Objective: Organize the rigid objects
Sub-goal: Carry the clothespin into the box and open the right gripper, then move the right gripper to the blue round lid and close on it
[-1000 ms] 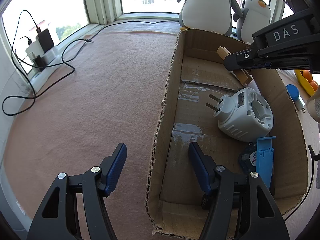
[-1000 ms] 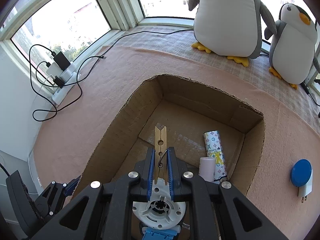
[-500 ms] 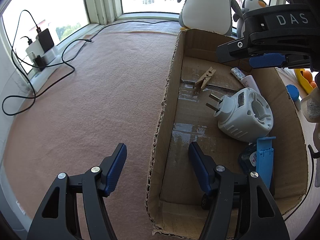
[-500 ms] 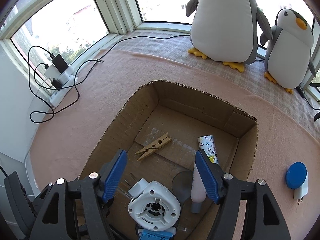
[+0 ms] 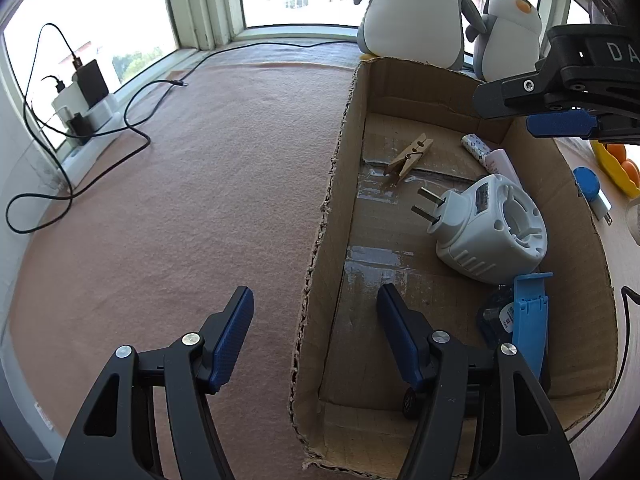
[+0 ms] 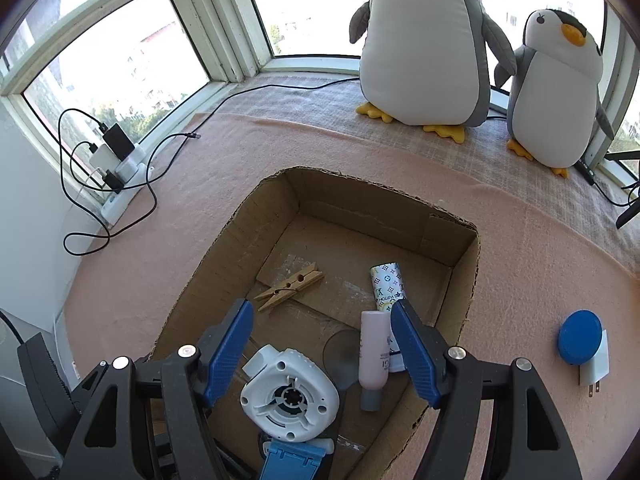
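Observation:
An open cardboard box (image 5: 332, 184) (image 6: 224, 248) sits on a pink blanket. On its floor lie a wooden clothespin (image 5: 408, 158) (image 6: 290, 291), a white plug-in device (image 5: 488, 228) (image 6: 290, 398), a patterned tube (image 6: 388, 286), a pink bottle (image 6: 374, 356) and a blue plastic piece (image 5: 528, 328). My right gripper (image 6: 322, 344) hangs open above the box with nothing between its pads; one blue pad (image 5: 560, 125) shows in the left wrist view. My left gripper (image 5: 316, 312) is open and straddles the box's left wall without pressing on it.
A blue round plug adapter (image 6: 580, 340) lies on the blanket right of the box. Two plush penguins (image 6: 424, 40) (image 6: 556, 96) stand at the window. A power strip with chargers and loose cables (image 6: 116, 160) lies at the left. A yellow toy (image 5: 616, 164) is at the far right.
My right gripper opened and let go of the clothespin, which now lies flat on the box floor. The gripper drew back slightly. The left gripper stayed still.

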`<state>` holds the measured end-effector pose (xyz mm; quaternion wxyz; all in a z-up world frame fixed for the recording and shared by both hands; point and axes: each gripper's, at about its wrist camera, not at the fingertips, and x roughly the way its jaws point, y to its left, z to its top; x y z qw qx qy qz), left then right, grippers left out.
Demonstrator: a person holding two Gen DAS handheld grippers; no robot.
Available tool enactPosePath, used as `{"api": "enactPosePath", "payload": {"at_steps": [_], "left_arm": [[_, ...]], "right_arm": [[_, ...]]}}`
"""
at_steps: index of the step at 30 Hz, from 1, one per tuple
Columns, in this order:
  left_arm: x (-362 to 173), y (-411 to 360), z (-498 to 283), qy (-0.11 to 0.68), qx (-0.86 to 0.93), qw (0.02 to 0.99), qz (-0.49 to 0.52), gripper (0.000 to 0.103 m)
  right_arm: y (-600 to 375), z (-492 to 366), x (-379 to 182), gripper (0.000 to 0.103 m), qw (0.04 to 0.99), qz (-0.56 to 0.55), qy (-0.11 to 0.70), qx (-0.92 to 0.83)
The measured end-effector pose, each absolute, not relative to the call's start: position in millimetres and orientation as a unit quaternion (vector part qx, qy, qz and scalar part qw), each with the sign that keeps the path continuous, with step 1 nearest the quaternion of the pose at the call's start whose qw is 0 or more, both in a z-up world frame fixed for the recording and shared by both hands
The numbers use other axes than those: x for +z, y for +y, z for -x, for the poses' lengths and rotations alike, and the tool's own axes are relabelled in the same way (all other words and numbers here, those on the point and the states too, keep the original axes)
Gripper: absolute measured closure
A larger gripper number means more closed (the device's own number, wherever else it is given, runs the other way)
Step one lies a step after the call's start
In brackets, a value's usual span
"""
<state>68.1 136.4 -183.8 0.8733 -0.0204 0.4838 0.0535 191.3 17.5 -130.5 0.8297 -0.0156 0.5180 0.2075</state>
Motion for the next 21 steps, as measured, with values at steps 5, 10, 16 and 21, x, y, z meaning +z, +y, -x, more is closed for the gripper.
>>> {"api": "enactPosePath", "payload": {"at_steps": [5, 10, 16, 21], "left_arm": [[-184, 136, -68, 0.483, 0.054, 0.874, 0.019, 0.038], [-183, 134, -67, 0.483, 0.055, 0.874, 0.015, 0.038], [-182, 131, -67, 0.484, 0.057, 0.873, 0.011, 0.038], [-182, 130, -66, 0.484, 0.059, 0.873, 0.009, 0.038]], "right_arm": [[-7, -181, -124, 0.035, 0.844, 0.006, 0.499, 0.194], [-45, -168, -118, 0.035, 0.861, -0.009, 0.478, 0.172], [-113, -163, -115, 0.035, 0.875, -0.057, 0.463, 0.130], [-161, -172, -123, 0.035, 0.872, -0.090, 0.468, 0.109]]}}
